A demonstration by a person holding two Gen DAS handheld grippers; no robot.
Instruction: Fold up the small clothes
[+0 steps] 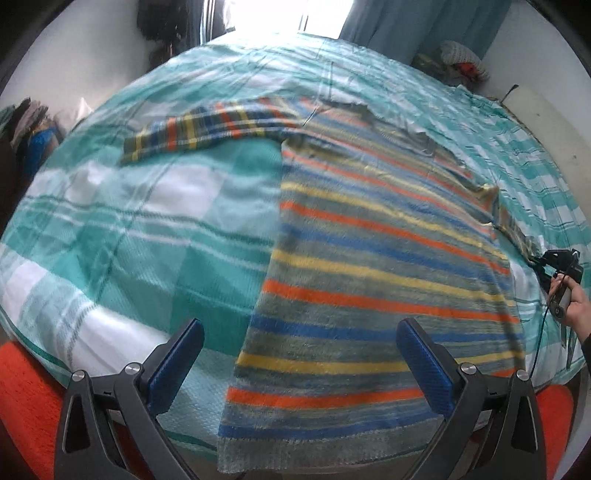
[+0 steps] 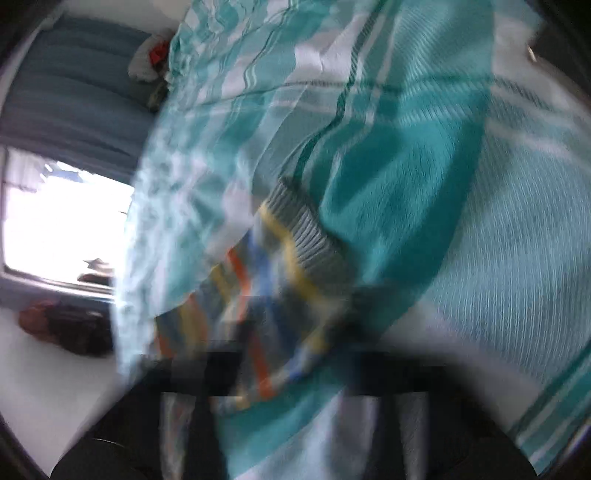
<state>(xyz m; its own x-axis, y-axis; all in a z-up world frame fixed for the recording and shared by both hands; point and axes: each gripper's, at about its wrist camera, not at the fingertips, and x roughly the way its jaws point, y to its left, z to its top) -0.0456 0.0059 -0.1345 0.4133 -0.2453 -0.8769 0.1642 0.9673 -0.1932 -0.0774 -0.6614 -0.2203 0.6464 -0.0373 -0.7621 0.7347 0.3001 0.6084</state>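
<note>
A striped sweater (image 1: 369, 240) in grey, orange, yellow and blue lies flat on the teal-and-white checked bedspread (image 1: 147, 221). One sleeve (image 1: 207, 129) stretches out to the left. My left gripper (image 1: 301, 328) hovers open above the hem, its blue pads wide apart with nothing between them. At the right edge a hand (image 1: 576, 302) holds my right gripper (image 1: 535, 260) at the end of the other sleeve (image 1: 517, 236). The right wrist view is blurred. There the ribbed cuff (image 2: 310, 229) and striped sleeve run down into the right gripper (image 2: 266, 373), which looks shut on the fabric.
Orange fabric (image 1: 26, 398) shows below the bed's near edge at both lower corners. A bright window (image 1: 280, 14) and blue curtain (image 1: 406, 22) stand beyond the far side. A pile of things (image 1: 461, 59) sits at the far right corner, and clothes (image 1: 26, 122) at the left.
</note>
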